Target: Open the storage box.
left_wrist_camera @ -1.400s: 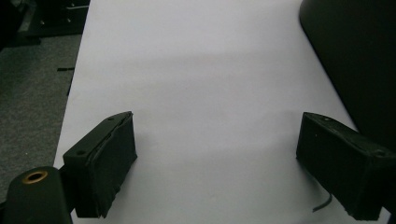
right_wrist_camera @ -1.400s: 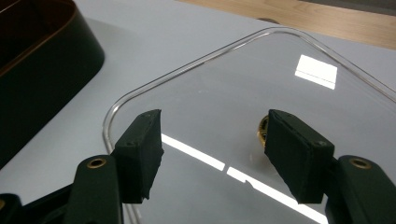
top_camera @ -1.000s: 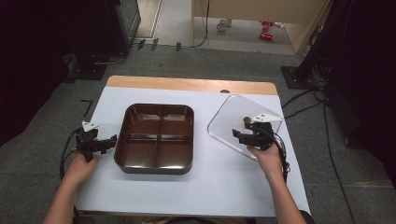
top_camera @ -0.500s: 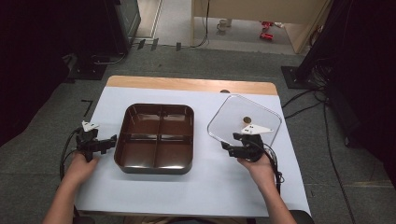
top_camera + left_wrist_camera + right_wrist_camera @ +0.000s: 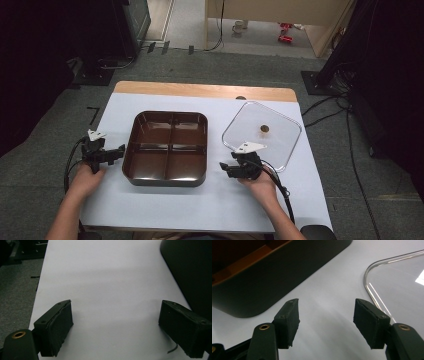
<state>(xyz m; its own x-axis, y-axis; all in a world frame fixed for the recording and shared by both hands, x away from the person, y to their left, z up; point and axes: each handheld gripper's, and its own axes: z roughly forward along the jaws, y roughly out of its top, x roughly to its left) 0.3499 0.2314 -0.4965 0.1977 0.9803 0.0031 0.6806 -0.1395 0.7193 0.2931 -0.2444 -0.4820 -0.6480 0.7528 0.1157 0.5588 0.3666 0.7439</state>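
brown tray (image 5: 262, 282) and clear lid (image 5: 397, 282) both cut off at right gripper view's edges

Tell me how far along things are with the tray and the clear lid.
Done: nothing obvious; the clear lid lies flat right of the brown tray, which sits uncovered. In hand: the right tool is low between them, jaws just closing on nothing; the left tool waits open beside the tray. Left, likely: covering the tray.

Open tool (image 5: 113, 325) over white table (image 5: 107, 277)

Dim surroundings, brightly lit white table (image 5: 150, 210), soft blur, perhaps overhead glare on lid (image 5: 280, 142)
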